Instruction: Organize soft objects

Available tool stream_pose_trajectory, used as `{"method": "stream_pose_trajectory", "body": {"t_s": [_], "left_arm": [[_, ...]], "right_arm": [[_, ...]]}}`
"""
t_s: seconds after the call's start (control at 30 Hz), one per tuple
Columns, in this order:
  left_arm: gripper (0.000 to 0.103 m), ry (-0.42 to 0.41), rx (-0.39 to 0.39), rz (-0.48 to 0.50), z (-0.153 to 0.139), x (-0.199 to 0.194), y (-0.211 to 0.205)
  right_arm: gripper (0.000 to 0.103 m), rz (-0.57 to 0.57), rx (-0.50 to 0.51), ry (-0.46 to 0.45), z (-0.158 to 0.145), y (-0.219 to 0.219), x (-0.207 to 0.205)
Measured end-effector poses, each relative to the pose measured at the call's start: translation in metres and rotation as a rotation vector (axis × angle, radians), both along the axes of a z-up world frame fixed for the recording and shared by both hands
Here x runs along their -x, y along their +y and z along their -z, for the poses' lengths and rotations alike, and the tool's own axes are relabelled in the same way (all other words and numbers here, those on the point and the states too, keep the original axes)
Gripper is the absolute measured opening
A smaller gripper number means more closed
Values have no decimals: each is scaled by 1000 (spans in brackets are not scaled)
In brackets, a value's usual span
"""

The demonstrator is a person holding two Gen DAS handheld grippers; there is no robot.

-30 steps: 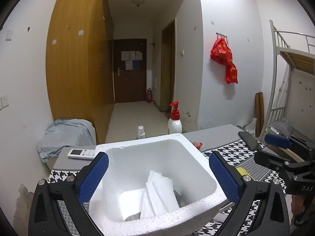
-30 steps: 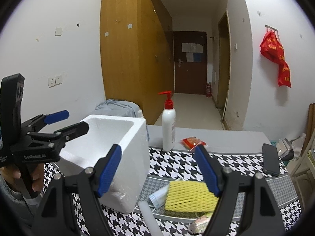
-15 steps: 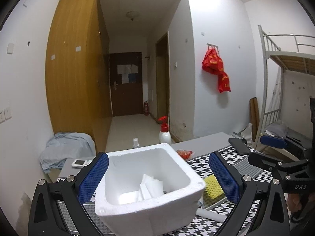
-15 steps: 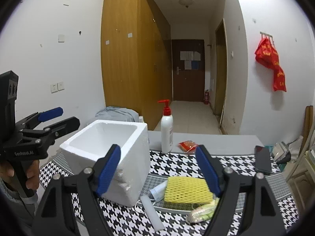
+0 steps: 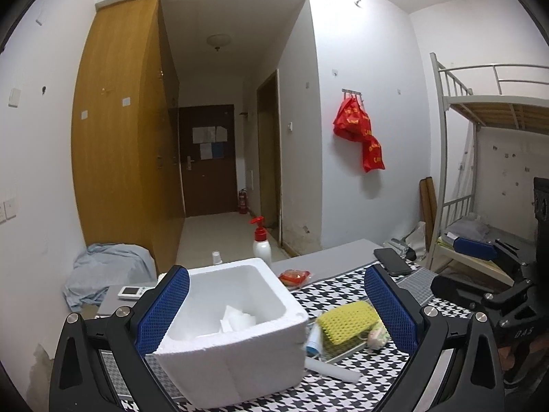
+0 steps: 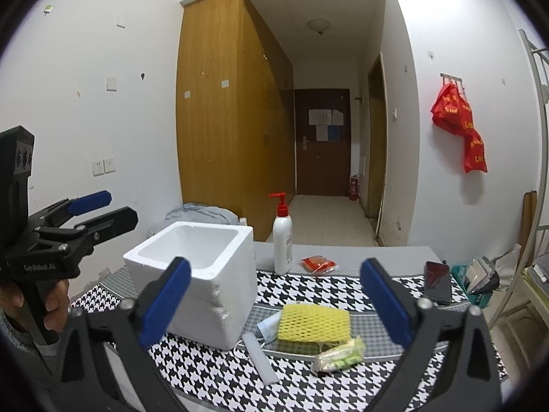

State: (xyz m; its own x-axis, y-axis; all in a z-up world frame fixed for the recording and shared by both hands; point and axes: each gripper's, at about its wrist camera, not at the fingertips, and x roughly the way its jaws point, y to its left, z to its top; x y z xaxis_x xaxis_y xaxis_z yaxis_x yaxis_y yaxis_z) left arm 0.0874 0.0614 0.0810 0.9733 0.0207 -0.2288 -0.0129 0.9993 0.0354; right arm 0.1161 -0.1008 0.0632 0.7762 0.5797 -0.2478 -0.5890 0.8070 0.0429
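Observation:
A white foam box (image 5: 236,329) stands on the houndstooth table, with white soft sheets (image 5: 236,321) inside; it also shows in the right wrist view (image 6: 202,274). A yellow foam net (image 6: 314,322) lies right of the box, with a small wrapped packet (image 6: 339,357) and a tube (image 6: 269,324) beside it. The net also shows in the left wrist view (image 5: 348,321). My left gripper (image 5: 274,312) is open and empty, held back from the box. My right gripper (image 6: 274,302) is open and empty, above the table's front, behind the net.
A pump bottle (image 6: 283,243), a red snack packet (image 6: 317,262) and a phone (image 6: 437,281) sit on the far side of the table. A white stick (image 6: 259,357) lies by the box. A remote (image 5: 132,290) lies left. A bunk bed (image 5: 480,185) stands right.
Both grippers have pulled back and up from the table. The foam box looks smaller and farther in the left wrist view, and the yellow net has come into sight there.

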Motion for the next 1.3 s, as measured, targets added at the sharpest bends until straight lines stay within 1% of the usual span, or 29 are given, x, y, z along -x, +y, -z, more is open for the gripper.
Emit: {"method": "stream_pose_trajectory", "body": {"t_s": [0.17,0.33,0.67,0.8,0.9,1.0,1.13,1.3], "left_arm": [[102,-2,14,20,4,10,-9],[102,-6,13,42,11,18,-21],[102,-29,6,89,26,30,-40],[102,-18,-2,116,36,29,-47],[102,-29,-1,135,43,29,-52],[102,-35,1,153,50,28,-56],[102,-15,13,173,61,23,-59],[102,29,34,194,72,13,-60]], "right_arm": [[103,4,12,4,7,-4,8],[103,30,-19,14,13,-16,19],[103,67,-10,-13,22,-30,38],[103,82,-6,-7,29,-33,39],[103,109,18,-2,36,-33,38],[103,120,18,10,43,-37,36],[103,136,11,35,50,-42,32],[103,151,8,48,56,-49,29]]}}
